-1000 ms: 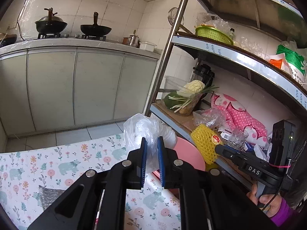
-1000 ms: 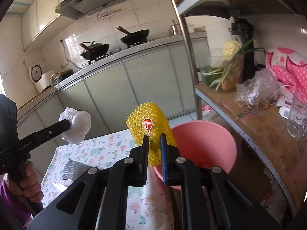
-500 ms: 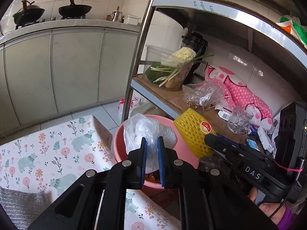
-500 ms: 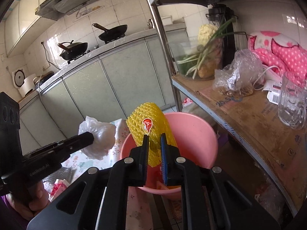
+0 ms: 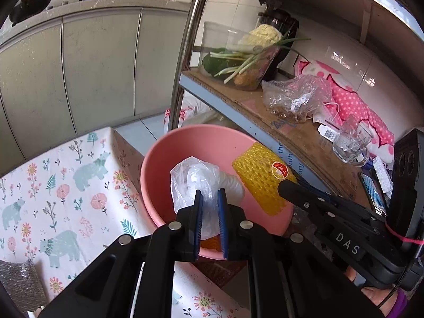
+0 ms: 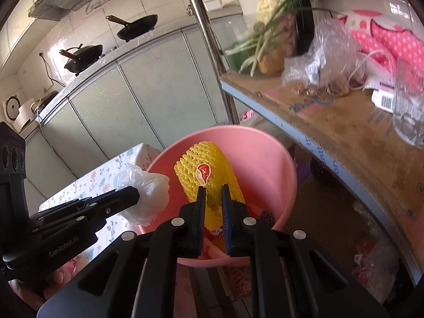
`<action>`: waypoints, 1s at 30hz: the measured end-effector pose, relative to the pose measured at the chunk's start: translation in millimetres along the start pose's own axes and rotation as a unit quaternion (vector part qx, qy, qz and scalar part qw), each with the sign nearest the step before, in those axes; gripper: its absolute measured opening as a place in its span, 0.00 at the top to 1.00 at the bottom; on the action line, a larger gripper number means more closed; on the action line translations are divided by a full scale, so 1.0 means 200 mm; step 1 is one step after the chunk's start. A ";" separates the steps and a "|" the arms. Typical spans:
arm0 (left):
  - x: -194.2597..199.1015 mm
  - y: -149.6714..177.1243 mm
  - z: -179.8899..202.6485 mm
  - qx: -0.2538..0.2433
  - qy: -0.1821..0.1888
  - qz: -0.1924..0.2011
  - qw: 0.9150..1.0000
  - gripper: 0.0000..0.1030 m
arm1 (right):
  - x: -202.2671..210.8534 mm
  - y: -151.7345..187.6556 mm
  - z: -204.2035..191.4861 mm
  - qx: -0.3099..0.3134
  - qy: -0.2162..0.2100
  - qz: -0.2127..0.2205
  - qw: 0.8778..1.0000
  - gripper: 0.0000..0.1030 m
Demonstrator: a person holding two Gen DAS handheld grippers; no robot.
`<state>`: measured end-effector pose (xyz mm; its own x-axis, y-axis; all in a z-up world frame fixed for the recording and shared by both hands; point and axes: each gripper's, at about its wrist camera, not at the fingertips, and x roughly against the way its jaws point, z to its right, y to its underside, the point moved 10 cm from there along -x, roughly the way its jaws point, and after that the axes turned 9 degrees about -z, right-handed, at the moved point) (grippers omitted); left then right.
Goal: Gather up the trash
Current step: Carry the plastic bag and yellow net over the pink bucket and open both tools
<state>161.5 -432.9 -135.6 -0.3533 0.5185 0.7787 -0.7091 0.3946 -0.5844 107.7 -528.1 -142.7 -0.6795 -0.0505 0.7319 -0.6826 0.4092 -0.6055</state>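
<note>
Both tools have dropped over the pink bin (image 5: 156,185): left tool (image 5: 210,198) clamps the plastic bag (image 5: 193,180), right tool (image 6: 213,193) clamps the yellow foam net (image 6: 206,175); I judge release is next

A crumpled clear plastic bag (image 5: 194,182) is held over the open mouth of a round pink plastic bucket (image 5: 159,175). Beside it, a yellow foam fruit net (image 6: 205,177) with a red sticker tilts above the same bucket, which already holds some scraps.
</note>
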 end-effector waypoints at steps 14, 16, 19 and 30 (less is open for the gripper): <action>-0.13 0.08 0.01 -0.010 -0.012 -0.038 0.999 0.89 | -0.12 0.07 0.04 -0.007 0.013 -0.028 1.000 0.88; -0.14 0.08 0.01 -0.011 -0.012 -0.040 0.999 0.88 | -0.13 0.07 0.04 -0.008 0.014 -0.029 0.999 0.88; -0.14 0.08 0.01 -0.012 -0.012 -0.042 0.999 0.87 | -0.14 0.08 0.05 -0.010 0.018 -0.033 0.999 0.88; -0.14 0.09 0.02 -0.009 -0.010 -0.049 0.999 0.82 | -0.17 0.08 0.05 -0.013 0.013 -0.045 0.999 0.76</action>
<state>156.3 -444.0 -166.5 -0.2950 0.4610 0.8369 -0.7297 0.4568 -0.5088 116.3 -528.6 -180.5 -0.6090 -0.0648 0.7906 -0.7325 0.4282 -0.5292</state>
